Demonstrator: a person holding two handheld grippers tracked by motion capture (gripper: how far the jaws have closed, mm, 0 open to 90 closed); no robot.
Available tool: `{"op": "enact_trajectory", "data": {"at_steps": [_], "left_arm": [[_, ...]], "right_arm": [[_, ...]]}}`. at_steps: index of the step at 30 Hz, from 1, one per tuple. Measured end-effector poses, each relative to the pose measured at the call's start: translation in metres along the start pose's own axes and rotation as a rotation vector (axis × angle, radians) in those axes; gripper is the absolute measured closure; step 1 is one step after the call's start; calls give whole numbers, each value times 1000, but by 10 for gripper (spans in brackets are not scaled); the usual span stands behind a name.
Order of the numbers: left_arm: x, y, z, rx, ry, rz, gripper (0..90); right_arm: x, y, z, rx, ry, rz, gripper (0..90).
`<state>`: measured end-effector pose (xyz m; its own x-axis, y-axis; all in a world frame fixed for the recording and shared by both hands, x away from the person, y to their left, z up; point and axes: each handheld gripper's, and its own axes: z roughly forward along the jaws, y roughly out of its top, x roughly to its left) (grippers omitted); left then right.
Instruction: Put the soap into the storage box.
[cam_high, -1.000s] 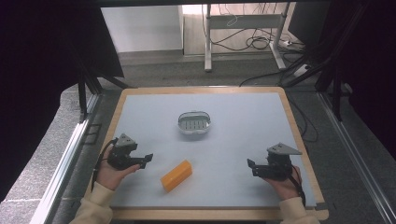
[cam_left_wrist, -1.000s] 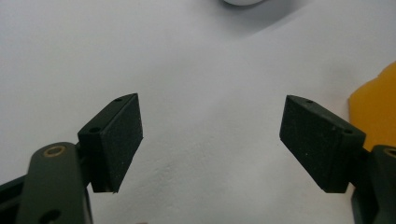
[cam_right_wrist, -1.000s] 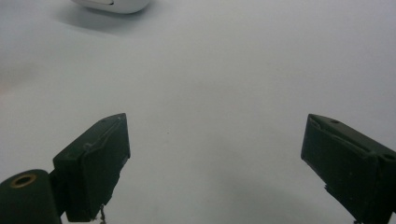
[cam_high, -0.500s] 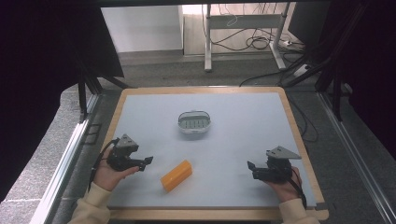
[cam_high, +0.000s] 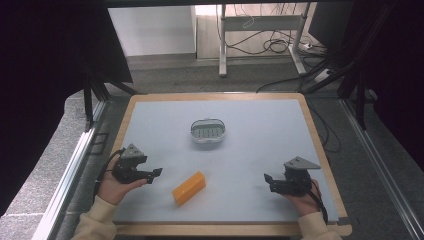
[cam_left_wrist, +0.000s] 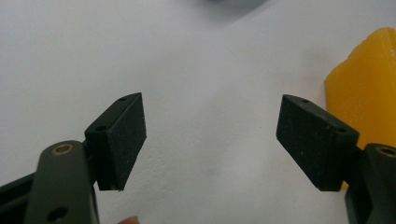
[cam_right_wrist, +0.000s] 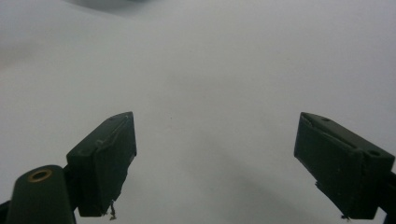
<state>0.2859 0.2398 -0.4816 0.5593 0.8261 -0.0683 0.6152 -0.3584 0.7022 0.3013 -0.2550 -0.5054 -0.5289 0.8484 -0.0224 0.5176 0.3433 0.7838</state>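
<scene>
On the pale table (cam_high: 260, 125) an orange block (cam_high: 189, 188) lies near the front edge, left of centre, with a small grey oval dish (cam_high: 207, 131) farther back near the middle. The left gripper (cam_high: 155, 173) rests at the near left, jaws spread wide and empty, the block just beside its right jaw. The right gripper (cam_high: 268, 180) sits at the near right, well apart from the block, jaws wide and empty.

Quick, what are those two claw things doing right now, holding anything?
Left gripper: open, holding nothing; the orange block lies just beside it.
Right gripper: open, holding nothing.
</scene>
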Motion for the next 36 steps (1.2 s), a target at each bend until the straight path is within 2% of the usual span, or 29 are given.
{"op": "enact_trajectory", "data": {"at_steps": [9, 11, 12, 17, 21, 24, 30, 36], "left_arm": [[-1, 2, -4, -3, 1, -13, 243], [-2, 3, -6, 3, -7, -4, 249], [-5, 5, -8, 19, -13, 13, 253], [-9, 9, -11, 36, -20, 12, 258], [-19, 15, -18, 23, -26, 24, 268], [-30, 22, -23, 17, -33, 49, 269], [-42, 27, -27, 11, -42, 68, 258], [-47, 30, -27, 14, -56, 83, 256]], "right_arm": [[2, 1, 0, -13, 7, 9, 139], [2, 1, 0, -9, 5, 2, 139], [2, 1, 0, -5, 4, -1, 139], [1, 0, 0, -1, 2, -3, 139], [3, 1, -1, 4, 4, -27, 139], [6, 1, 1, 11, 5, -45, 139], [6, 1, -2, 0, 4, -34, 141], [7, 1, -1, 4, 2, -43, 143]]}}
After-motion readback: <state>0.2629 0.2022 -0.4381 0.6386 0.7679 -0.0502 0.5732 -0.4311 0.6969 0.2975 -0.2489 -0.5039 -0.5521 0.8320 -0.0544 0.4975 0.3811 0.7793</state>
